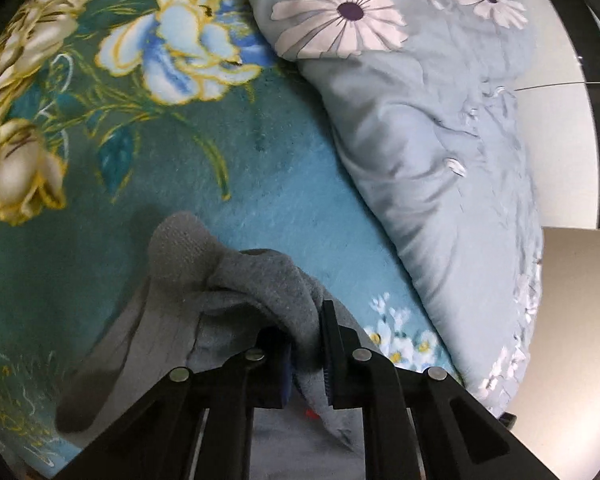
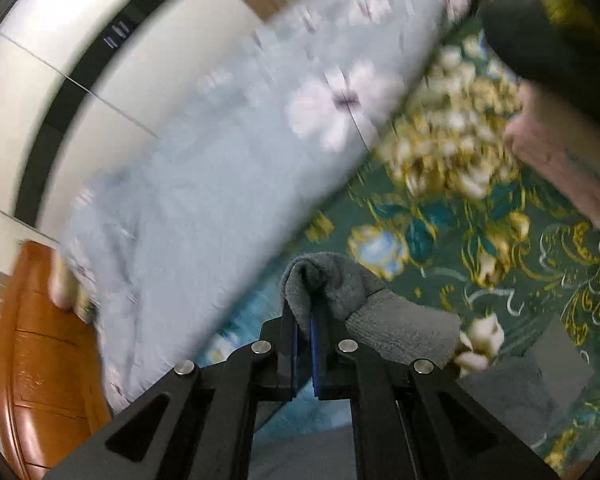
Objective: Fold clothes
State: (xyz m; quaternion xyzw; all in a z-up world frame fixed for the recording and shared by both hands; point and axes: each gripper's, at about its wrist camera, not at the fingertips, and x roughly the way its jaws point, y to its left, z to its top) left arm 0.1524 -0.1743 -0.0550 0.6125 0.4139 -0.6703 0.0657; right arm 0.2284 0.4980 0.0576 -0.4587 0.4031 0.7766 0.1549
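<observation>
Left wrist view shows the left claw (image 1: 306, 354) gripping a grey garment (image 1: 236, 280) above a floral blanket (image 1: 100, 128), while the right claw (image 2: 305, 350) pinches the same grey cloth.

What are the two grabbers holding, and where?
Both hold the gray garment: the left gripper and the right gripper each pinch a bunched fold of it.

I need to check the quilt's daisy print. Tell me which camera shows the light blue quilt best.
The left wrist view: the light blue quilt is sharp there, its daisies and creases clear. In the right wrist view the quilt is smeared by motion blur, its flowers only pale blotches.
</observation>
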